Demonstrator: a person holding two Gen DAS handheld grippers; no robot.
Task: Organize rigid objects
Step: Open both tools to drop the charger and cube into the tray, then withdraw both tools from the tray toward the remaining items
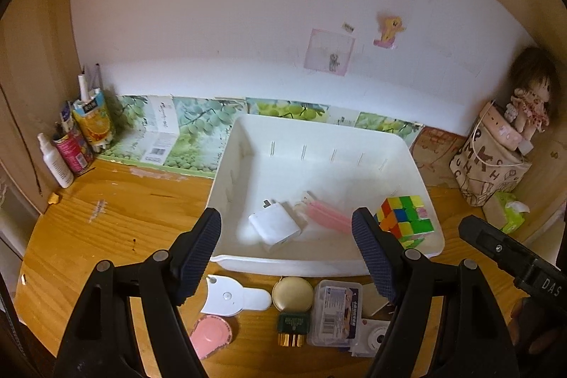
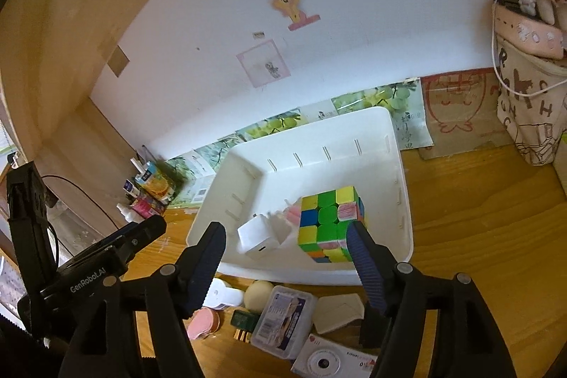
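A white plastic bin (image 1: 319, 266) stands on the wooden desk and holds a white charger (image 1: 274, 227), a pink item (image 1: 327, 216) and a colour cube (image 1: 407, 216). My left gripper (image 1: 286, 215) hovers open over the bin's near edge with nothing between its fingers. My right gripper (image 2: 285, 229) is open too, above the same edge of the bin (image 2: 312, 273). Its right finger stands just in front of the cube (image 2: 326, 222), and the charger (image 2: 255, 238) lies between the jaws farther down. Loose on the desk before the bin are a clear box (image 1: 336, 314), a gold compact (image 1: 292, 293) and a toy camera (image 2: 326, 360).
Also in front of the bin: a white cat-shaped piece (image 1: 230, 298), a pink round case (image 1: 209, 335), a green-gold item (image 1: 293, 326). Bottles and cartons (image 1: 81, 137) crowd the back left corner. A printed fabric bag (image 1: 489, 165) with a doll and a green tissue box (image 1: 510, 211) stand at the right.
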